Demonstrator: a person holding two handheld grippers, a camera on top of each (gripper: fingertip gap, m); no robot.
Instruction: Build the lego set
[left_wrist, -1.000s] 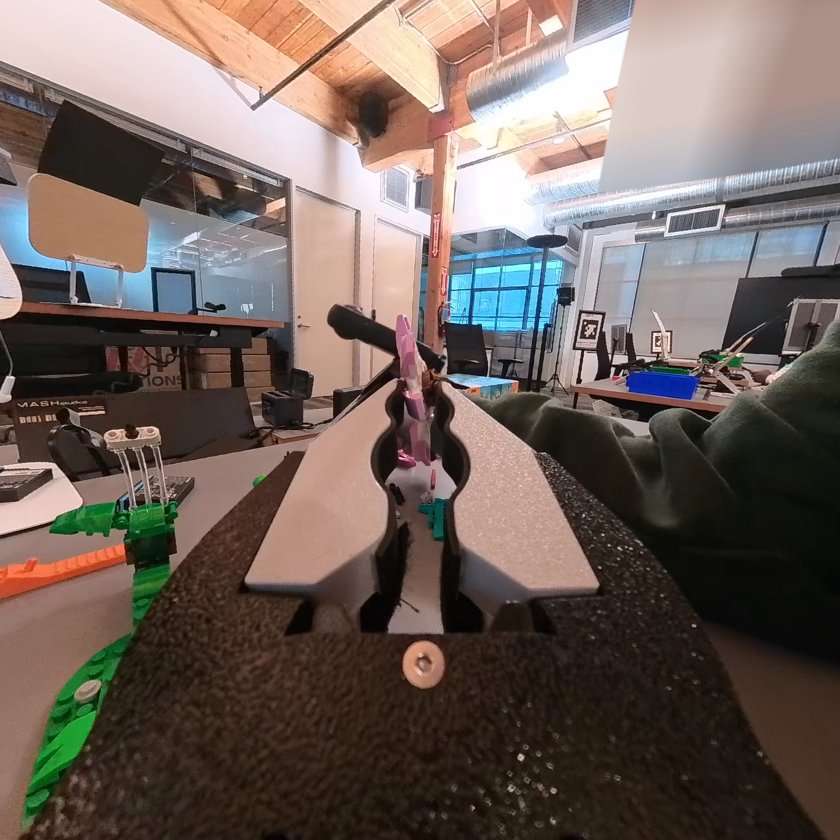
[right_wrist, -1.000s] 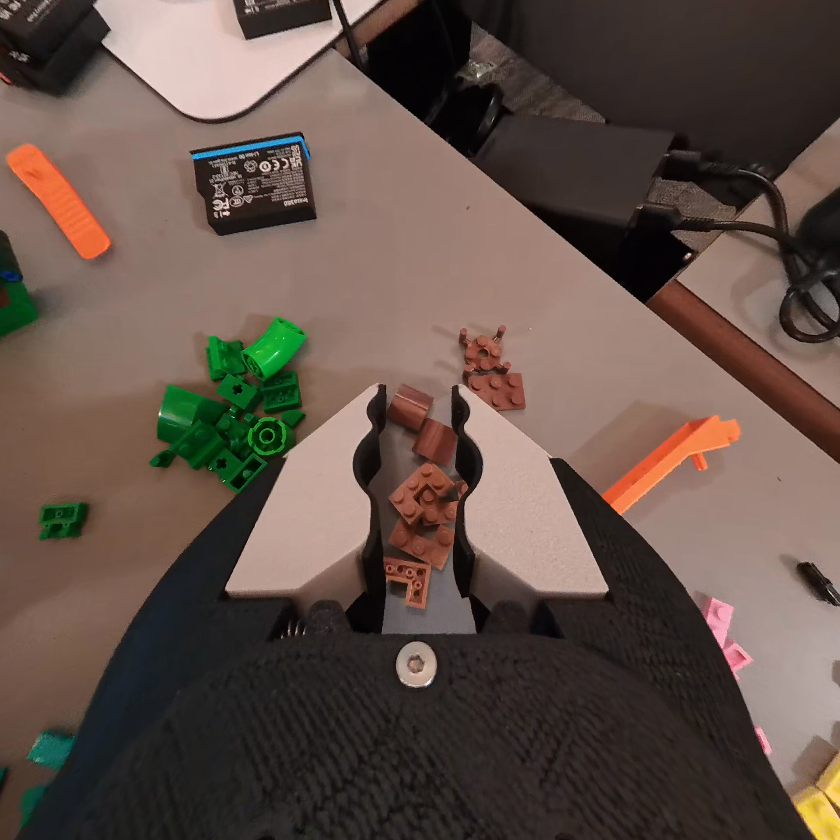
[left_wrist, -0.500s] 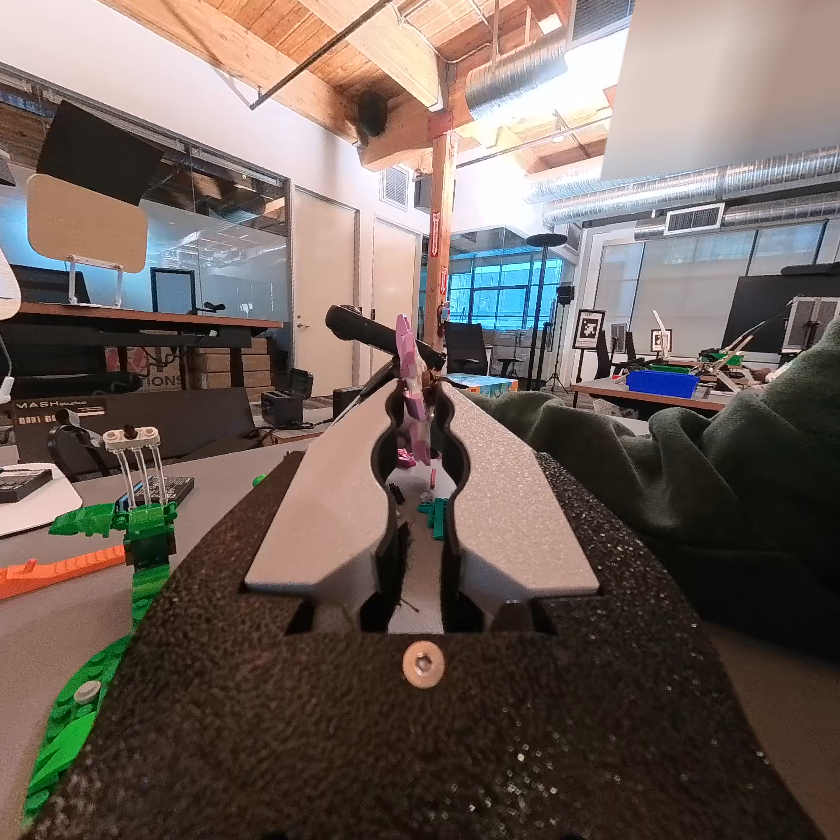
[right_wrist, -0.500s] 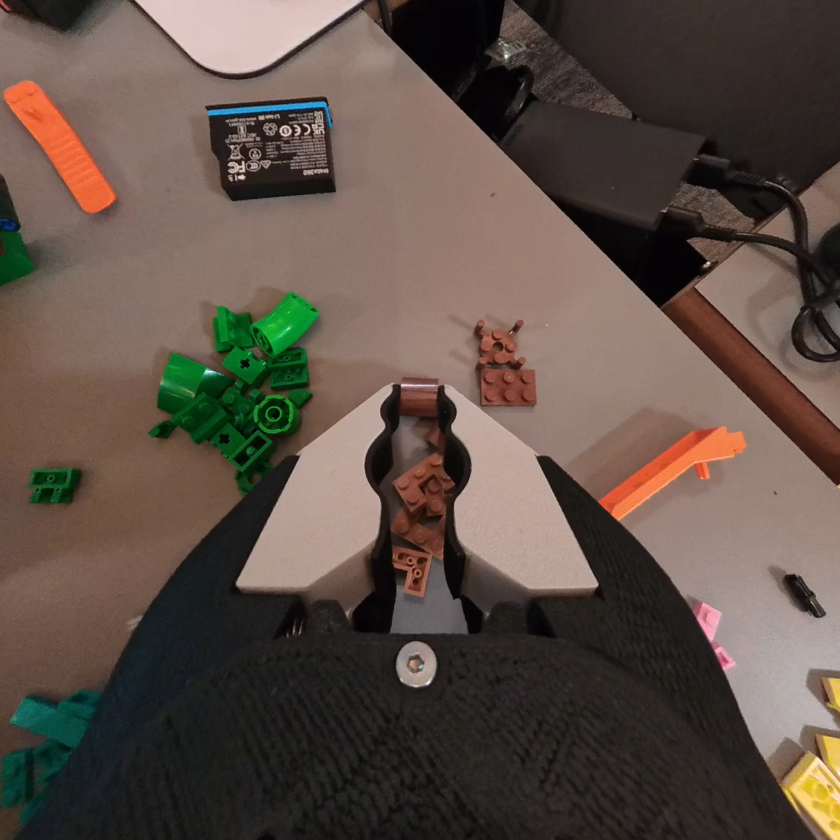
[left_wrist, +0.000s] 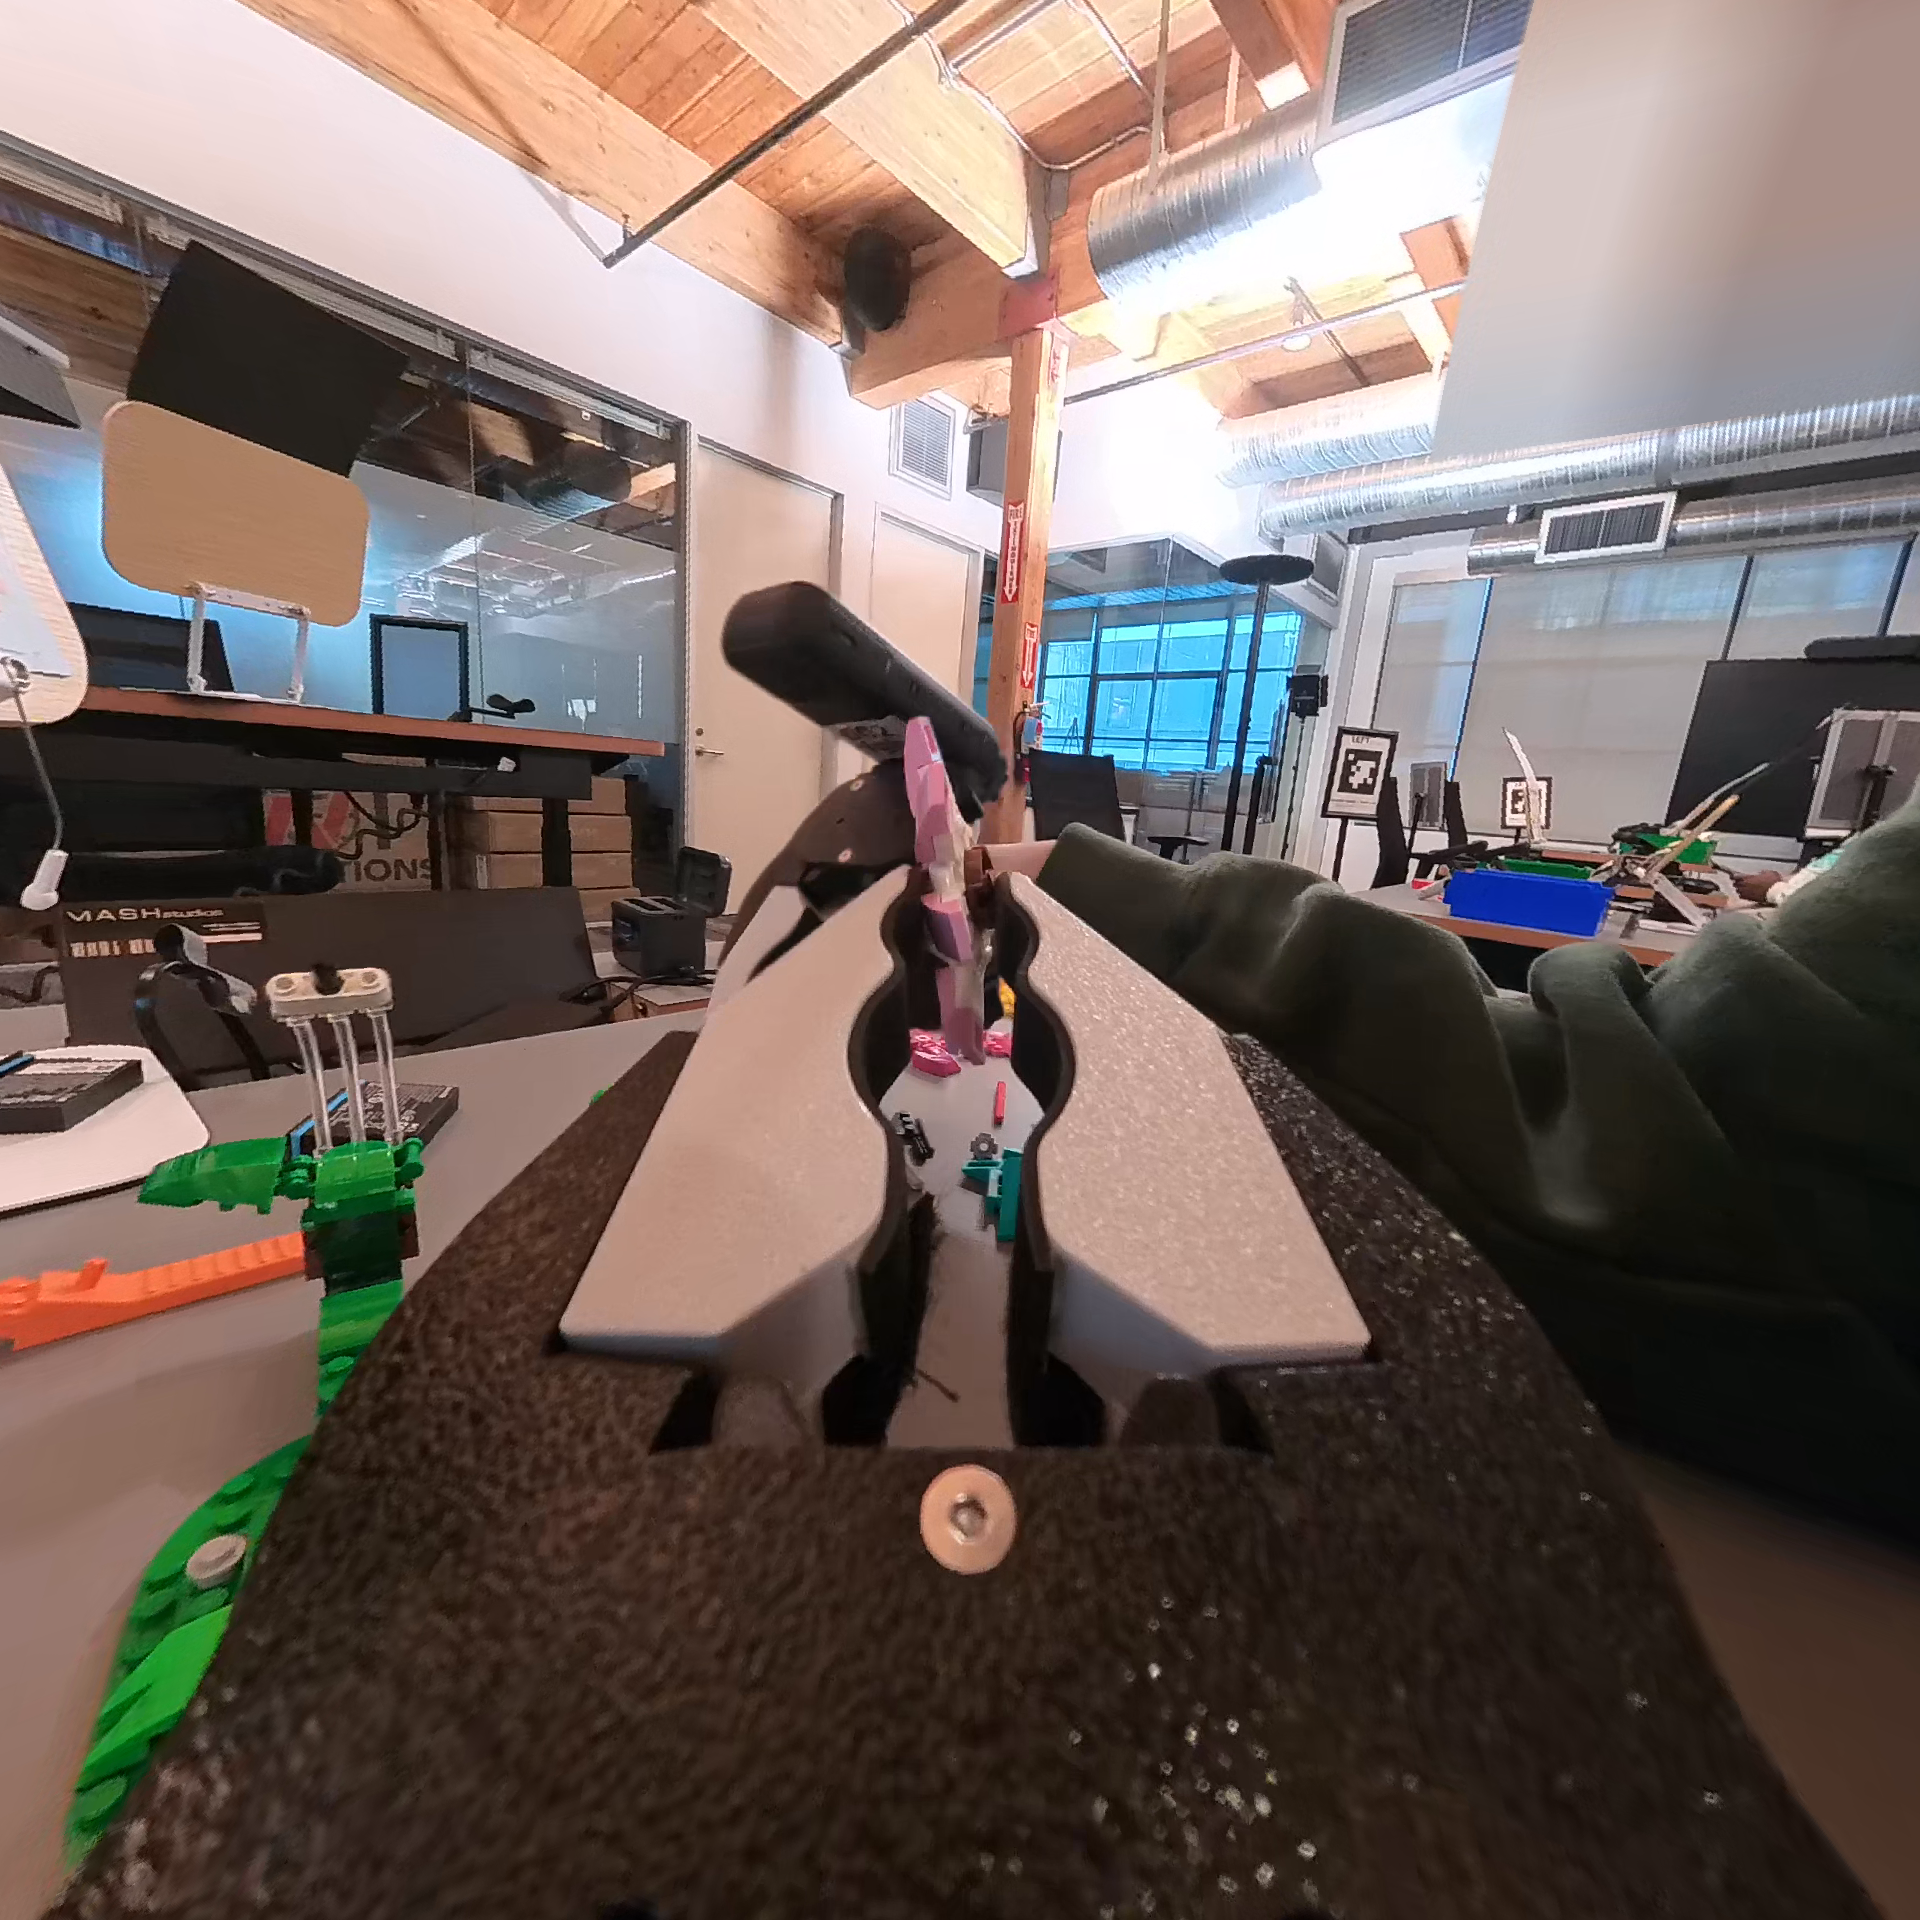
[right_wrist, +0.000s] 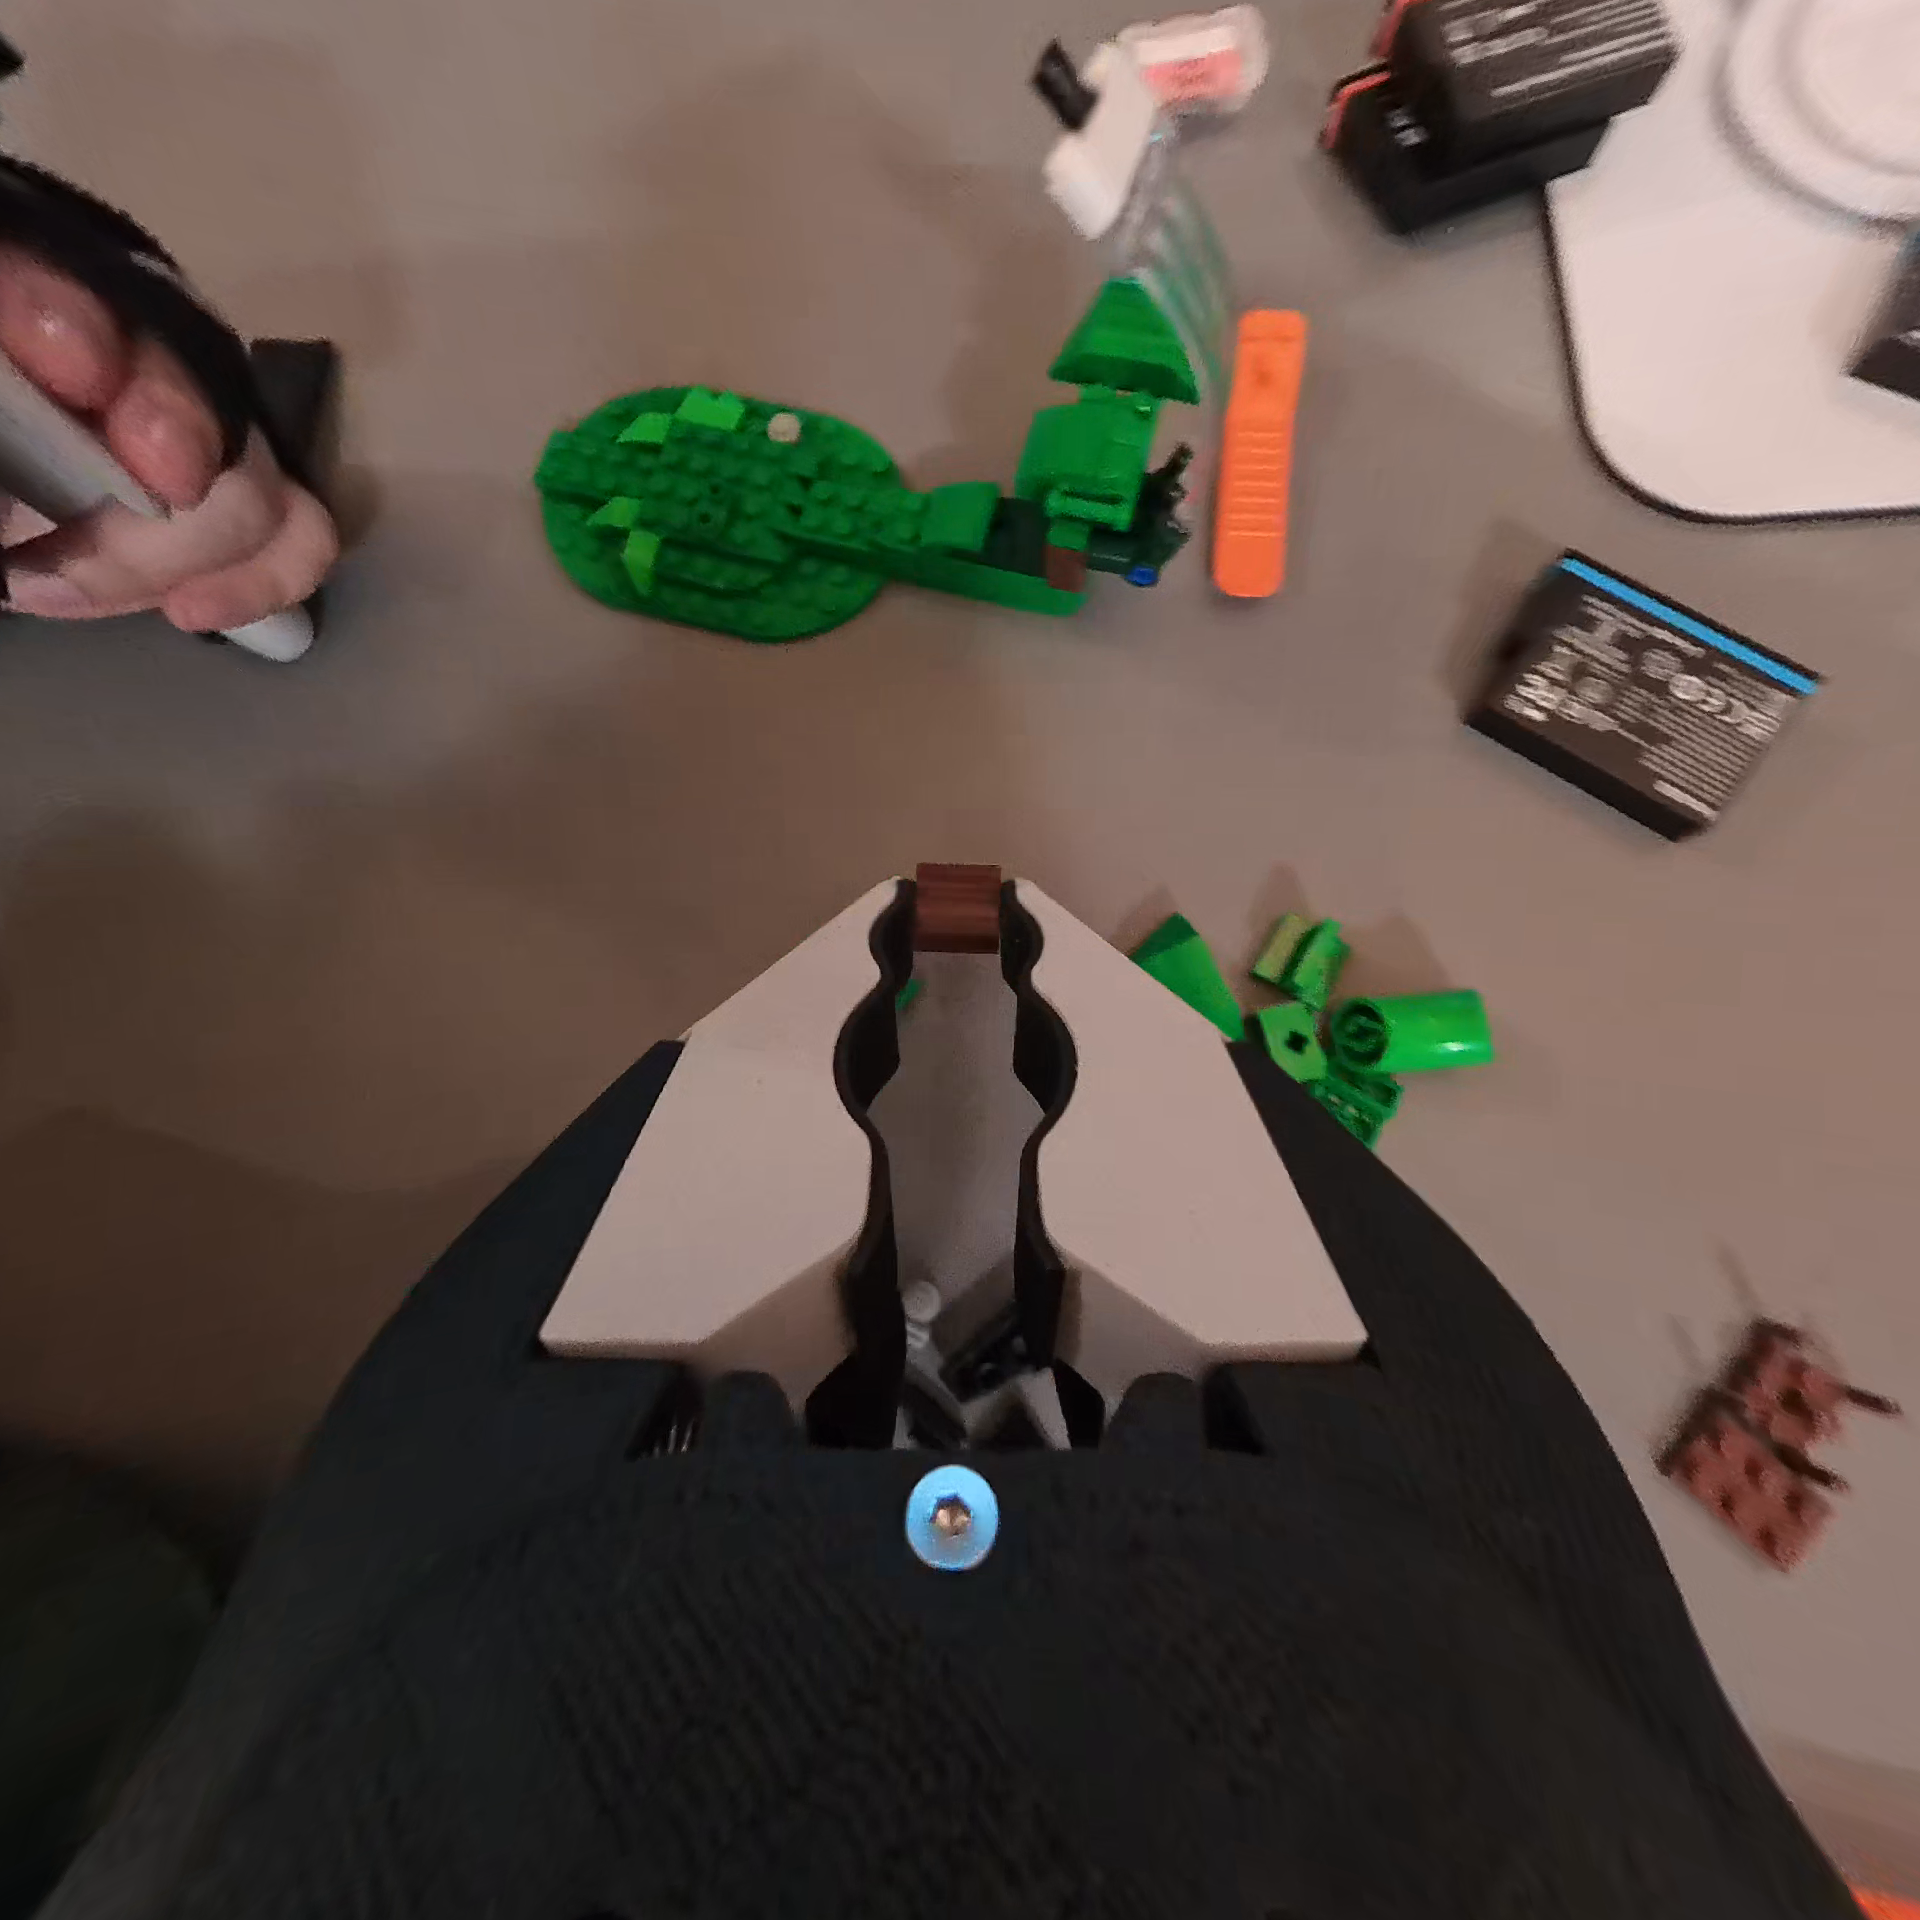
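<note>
On the grey tabletop (right_wrist: 727, 790), the green lego base (right_wrist: 717, 514) lies at twelve o'clock from the right gripper (right_wrist: 957, 883). It looks light and rigid, best held by its rim. That gripper's jaws pinch a small brown brick (right_wrist: 956, 906): hard, slick, easily twisted loose. The left gripper (left_wrist: 954, 894) clamps a pink piece (left_wrist: 940, 862), its shape partly hidden. Brown plates (right_wrist: 1756, 1444) at four o'clock are blurred.

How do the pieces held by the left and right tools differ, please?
The pink piece in the left tool is long, thin and upright, sticking above the tips. The brown piece in the right tool is short and blocky, filling the gap. Both are clamped at the tips.
</note>
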